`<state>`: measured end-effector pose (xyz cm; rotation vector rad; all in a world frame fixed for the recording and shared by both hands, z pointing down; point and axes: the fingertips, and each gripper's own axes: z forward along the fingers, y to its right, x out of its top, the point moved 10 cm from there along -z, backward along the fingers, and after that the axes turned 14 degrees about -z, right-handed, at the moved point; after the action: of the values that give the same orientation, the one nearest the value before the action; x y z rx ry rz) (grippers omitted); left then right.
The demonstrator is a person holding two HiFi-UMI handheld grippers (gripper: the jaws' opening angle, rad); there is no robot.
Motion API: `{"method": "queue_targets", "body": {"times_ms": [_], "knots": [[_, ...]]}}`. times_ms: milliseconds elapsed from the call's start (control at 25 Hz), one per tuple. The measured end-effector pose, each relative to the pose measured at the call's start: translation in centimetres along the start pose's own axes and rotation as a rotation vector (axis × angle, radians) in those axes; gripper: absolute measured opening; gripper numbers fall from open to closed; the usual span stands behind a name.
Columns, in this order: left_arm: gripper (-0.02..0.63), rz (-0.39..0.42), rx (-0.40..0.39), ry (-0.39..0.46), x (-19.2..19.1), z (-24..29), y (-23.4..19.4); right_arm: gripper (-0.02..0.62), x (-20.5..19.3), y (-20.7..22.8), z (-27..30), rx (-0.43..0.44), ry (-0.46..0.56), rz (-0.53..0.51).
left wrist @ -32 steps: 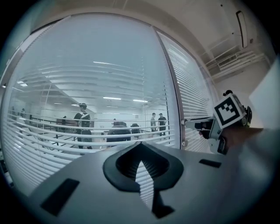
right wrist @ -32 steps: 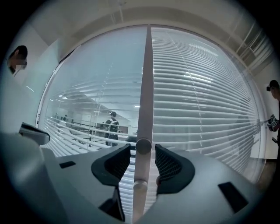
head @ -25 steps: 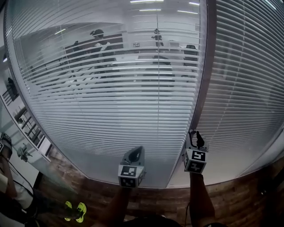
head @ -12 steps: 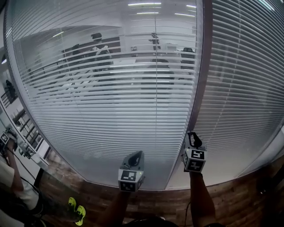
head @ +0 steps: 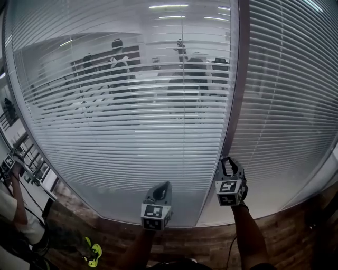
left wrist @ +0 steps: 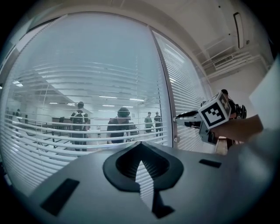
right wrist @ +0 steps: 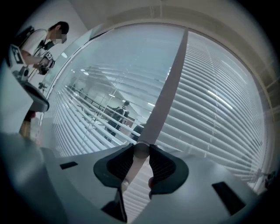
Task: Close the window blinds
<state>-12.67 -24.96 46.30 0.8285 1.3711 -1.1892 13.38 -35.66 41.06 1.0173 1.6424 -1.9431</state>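
The blinds [head: 132,121] fill the window before me, and the left pane's slats are not yet shut, so I see people through them. I think the knob [right wrist: 141,151] on the post [head: 235,105] turns them, so my right tool [head: 231,167] is clamped on it. My left tool [head: 161,190] hangs lower, jaws together and empty.

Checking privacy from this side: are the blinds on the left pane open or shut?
Open. The blinds have their slats lying flat with gaps, and a person shows through them.

An office; behind the glass partition [head: 122,204] with slatted blinds [head: 285,105], people [head: 119,62] stand under ceiling strip lights [head: 168,6].
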Motion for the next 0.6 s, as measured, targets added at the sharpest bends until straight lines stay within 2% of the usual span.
{"method": "queue_targets", "body": {"times_ms": [160,360,600], "knots": [[0.0,-0.037,0.017,-0.009,-0.2,-0.3,-0.6,0.12,0.0,-0.7,0.2,0.01,-0.018,-0.192],[0.0,-0.054,0.022,-0.005,-0.6,-0.3,-0.3,0.12,-0.4,-1.2,0.3,0.022,-0.014,-0.503],[0.0,-0.063,0.027,-0.03,-2.1,-0.6,0.0,0.12,-0.9,-1.7,0.6,0.036,0.003,-0.97]]}}
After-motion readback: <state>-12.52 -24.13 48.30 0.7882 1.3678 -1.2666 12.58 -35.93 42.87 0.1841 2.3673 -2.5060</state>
